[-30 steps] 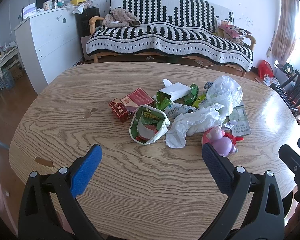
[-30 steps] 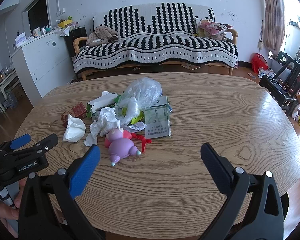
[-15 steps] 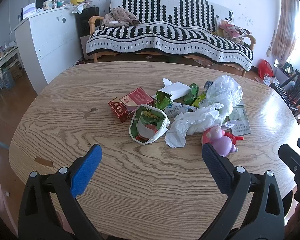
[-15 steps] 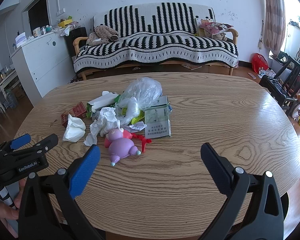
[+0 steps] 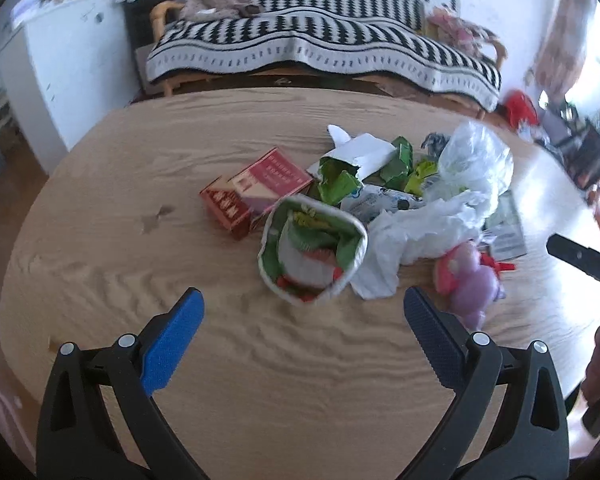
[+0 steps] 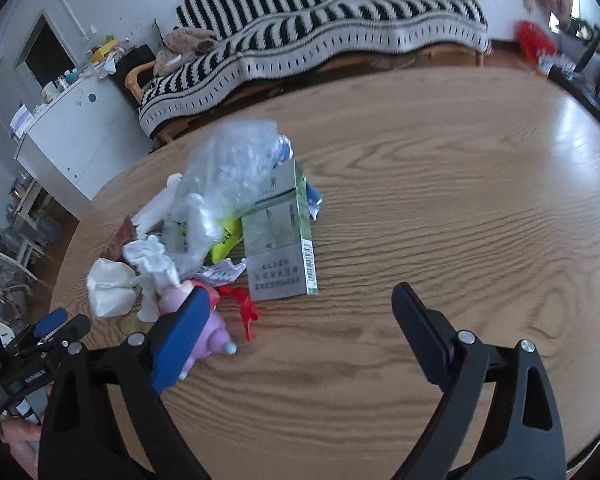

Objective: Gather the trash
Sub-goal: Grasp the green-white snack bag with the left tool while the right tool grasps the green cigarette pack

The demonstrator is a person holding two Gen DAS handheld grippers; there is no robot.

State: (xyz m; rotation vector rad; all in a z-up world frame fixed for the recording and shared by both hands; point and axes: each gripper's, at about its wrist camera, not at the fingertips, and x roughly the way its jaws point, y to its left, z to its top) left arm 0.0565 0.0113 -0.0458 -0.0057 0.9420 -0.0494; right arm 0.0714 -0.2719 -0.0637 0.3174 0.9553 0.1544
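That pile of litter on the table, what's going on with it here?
A person holds a gripper in each hand over a wooden table strewn with trash. The left gripper is open and empty, facing an open snack bag beside a red box. The right gripper is empty too, its jaws closing slightly, near a pink toy and a flat grey carton. Nothing is picked up yet.

A home living room: behind the oval wooden table (image 5: 148,280) stands a sofa (image 5: 324,48) under a black-and-white striped throw, with a white cabinet (image 5: 68,68) to the sofa's left.
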